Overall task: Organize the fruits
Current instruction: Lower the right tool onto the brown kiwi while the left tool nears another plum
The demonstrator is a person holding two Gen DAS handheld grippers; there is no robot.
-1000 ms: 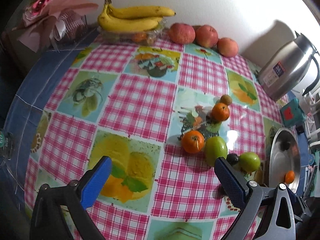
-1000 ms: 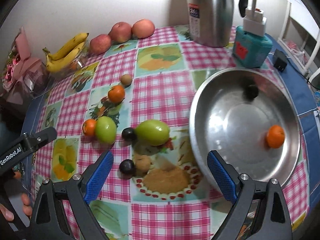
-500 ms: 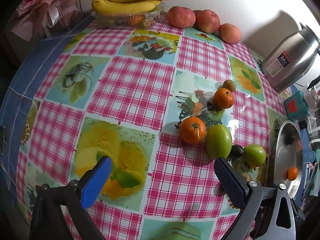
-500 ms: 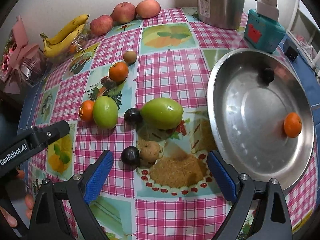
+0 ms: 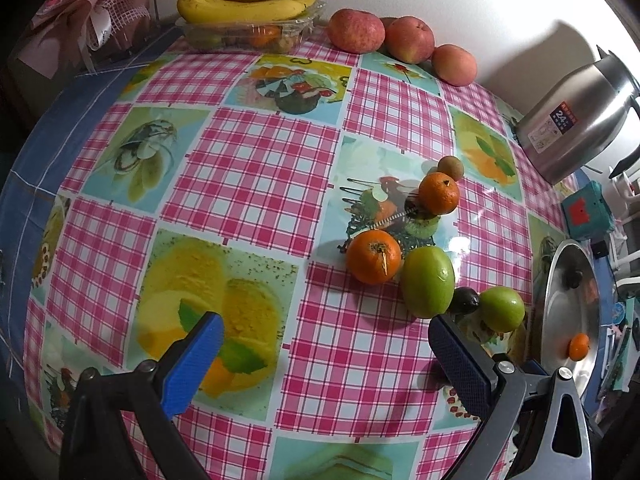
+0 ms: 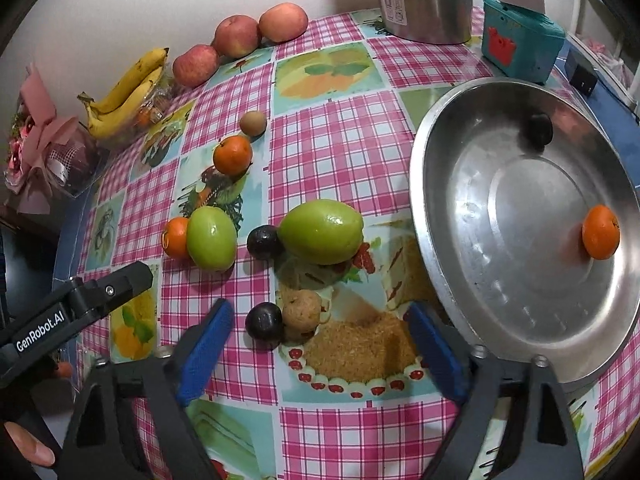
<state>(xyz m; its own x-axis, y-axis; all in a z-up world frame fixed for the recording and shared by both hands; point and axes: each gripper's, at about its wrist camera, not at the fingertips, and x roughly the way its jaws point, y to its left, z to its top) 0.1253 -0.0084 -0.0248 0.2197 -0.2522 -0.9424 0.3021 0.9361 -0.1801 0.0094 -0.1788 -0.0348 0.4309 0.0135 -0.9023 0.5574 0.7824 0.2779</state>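
Shiny metal bowl (image 6: 448,216) waits at the right, likely for collecting fruit; one orange (image 6: 600,232) sits inside. Right gripper (image 6: 320,344), jaws spread wide, hovers near a dark plum (image 6: 264,320). Left gripper (image 5: 324,356) is spread too.

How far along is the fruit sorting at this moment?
Early. Done: one orange and one dark plum lie in the steel basin. In hand: nothing; the right gripper and left gripper both have open, empty jaws. Left: the green mango and the other loose fruits beside it on the tablecloth.
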